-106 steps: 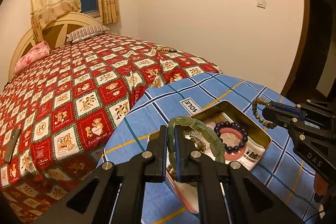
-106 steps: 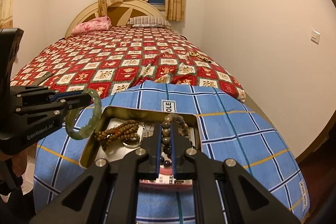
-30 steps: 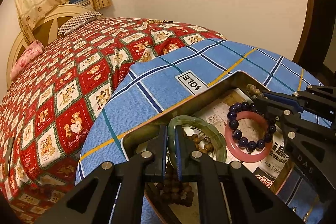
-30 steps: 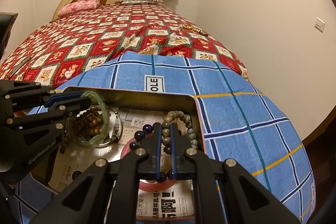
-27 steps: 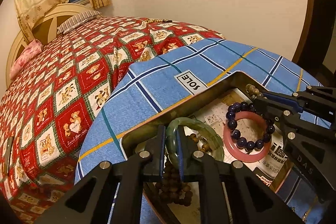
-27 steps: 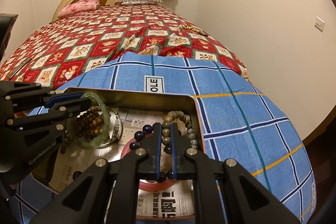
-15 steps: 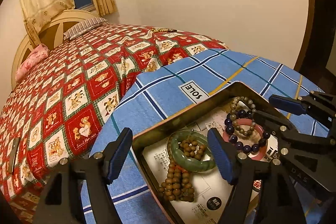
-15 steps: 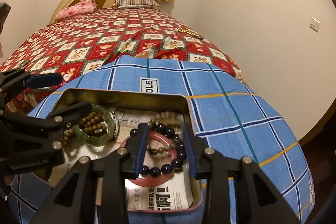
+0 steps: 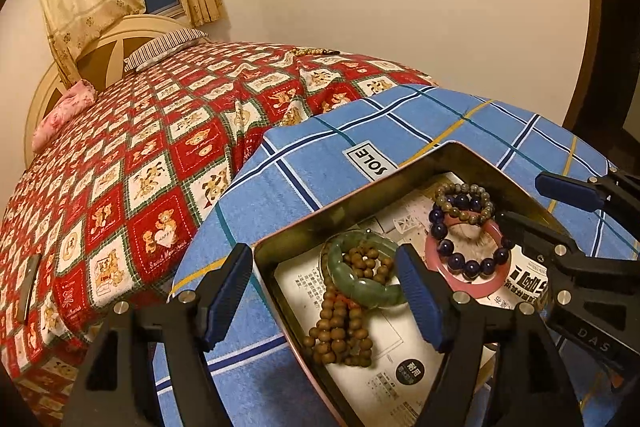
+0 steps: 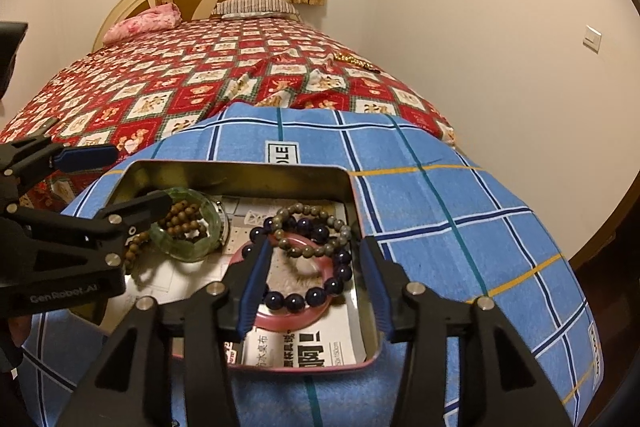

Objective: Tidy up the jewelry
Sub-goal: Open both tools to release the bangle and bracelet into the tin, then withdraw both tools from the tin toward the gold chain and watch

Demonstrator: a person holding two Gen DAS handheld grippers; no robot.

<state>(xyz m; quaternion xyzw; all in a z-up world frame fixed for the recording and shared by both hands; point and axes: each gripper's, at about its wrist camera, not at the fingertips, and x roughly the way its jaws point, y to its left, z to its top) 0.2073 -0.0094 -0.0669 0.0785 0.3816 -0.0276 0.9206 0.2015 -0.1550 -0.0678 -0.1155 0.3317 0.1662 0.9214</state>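
A metal tin (image 9: 476, 149) (image 10: 240, 167) lined with printed paper sits on a blue checked cloth. In it lie a green jade bangle (image 9: 362, 289) (image 10: 188, 247) on brown wooden beads (image 9: 340, 331), and a pink bangle (image 9: 496, 277) (image 10: 288, 319) under a dark blue bead bracelet (image 10: 316, 293) and a grey-green bead bracelet (image 9: 460, 187) (image 10: 312, 211). My left gripper (image 9: 324, 299) (image 10: 116, 179) is open and empty over the tin's left end. My right gripper (image 10: 312, 287) (image 9: 536, 203) is open and empty over the pink bangle.
The blue cloth (image 10: 440, 211) covers a round surface beside a bed with a red patterned quilt (image 9: 132, 163). A string of beads (image 10: 356, 61) lies on the quilt near the wall. A wall and a dark door frame (image 9: 608, 39) stand to the right.
Both grippers have opened. The left let the green bangle down onto the wooden beads; the right let the grey-green bracelet down onto the pink bangle. Both have drawn back a little.
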